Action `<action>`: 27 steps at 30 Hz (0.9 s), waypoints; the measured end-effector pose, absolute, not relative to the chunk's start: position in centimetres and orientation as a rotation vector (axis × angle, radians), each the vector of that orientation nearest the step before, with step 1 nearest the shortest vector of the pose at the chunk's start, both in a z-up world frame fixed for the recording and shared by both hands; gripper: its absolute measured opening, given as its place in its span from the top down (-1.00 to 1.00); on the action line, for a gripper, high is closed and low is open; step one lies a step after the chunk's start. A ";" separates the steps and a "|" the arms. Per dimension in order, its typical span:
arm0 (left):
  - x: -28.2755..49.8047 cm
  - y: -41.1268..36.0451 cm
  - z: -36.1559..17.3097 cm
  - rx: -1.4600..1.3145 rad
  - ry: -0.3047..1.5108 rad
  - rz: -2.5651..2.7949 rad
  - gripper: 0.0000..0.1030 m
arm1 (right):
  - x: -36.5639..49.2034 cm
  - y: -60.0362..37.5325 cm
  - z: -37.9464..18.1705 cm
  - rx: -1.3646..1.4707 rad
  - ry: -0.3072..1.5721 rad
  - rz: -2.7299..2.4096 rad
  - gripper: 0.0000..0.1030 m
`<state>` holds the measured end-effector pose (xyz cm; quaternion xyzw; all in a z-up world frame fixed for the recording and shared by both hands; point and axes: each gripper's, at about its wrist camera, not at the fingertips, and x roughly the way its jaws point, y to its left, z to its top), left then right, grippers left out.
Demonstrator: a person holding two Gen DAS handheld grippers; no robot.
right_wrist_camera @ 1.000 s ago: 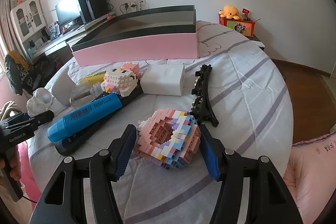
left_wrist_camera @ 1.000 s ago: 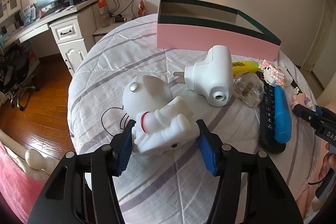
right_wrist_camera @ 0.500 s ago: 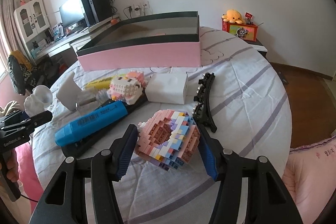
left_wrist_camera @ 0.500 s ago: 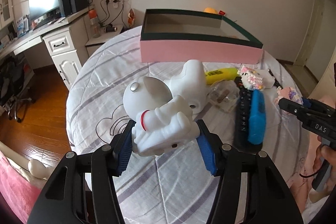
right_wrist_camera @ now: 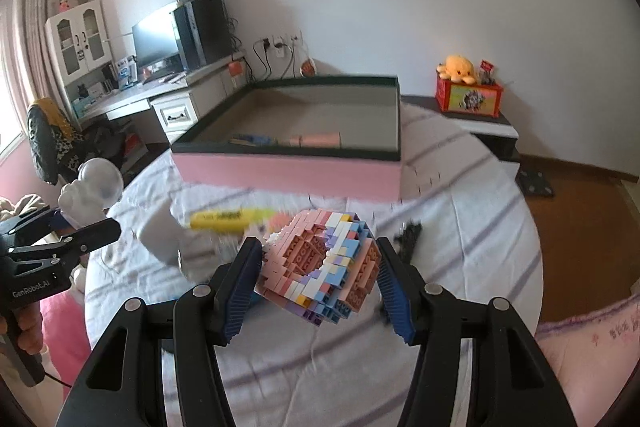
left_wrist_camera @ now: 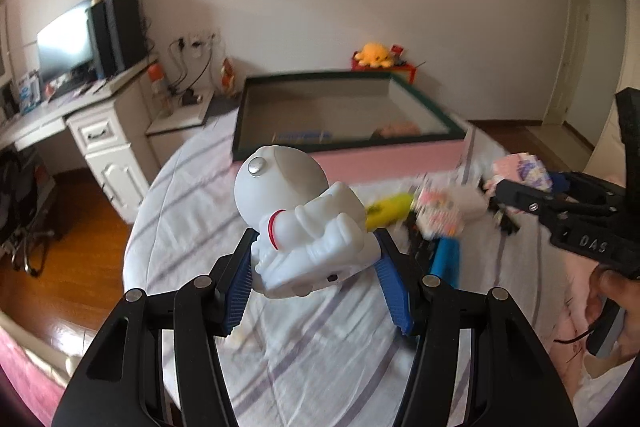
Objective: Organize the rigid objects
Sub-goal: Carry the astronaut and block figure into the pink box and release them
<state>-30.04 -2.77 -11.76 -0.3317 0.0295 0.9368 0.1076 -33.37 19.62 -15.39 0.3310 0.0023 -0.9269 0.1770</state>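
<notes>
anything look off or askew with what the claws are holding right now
Nothing looks damaged. The white astronaut figure lies tilted on its back in the left claw, and the pastel brick model sits cocked at an angle in the right claw.

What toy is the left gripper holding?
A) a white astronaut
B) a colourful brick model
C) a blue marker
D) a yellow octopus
A: the white astronaut sits clamped between the blue pads of the left gripper, lifted above the bed.
</notes>
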 end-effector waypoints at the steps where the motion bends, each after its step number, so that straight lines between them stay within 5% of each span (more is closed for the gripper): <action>1: -30.5 -2.5 -11.4 -0.965 0.087 2.750 -0.12 | -33.6 19.5 -15.0 0.925 0.010 -2.622 -0.13; 15: -40.6 1.2 -6.8 -0.900 0.264 2.703 -0.12 | -42.5 17.5 -11.8 0.871 0.064 -2.544 -0.14; 27: -51.9 1.3 -10.2 -1.132 0.333 2.610 -0.12 | -52.7 13.3 -14.5 1.093 0.153 -2.433 -0.14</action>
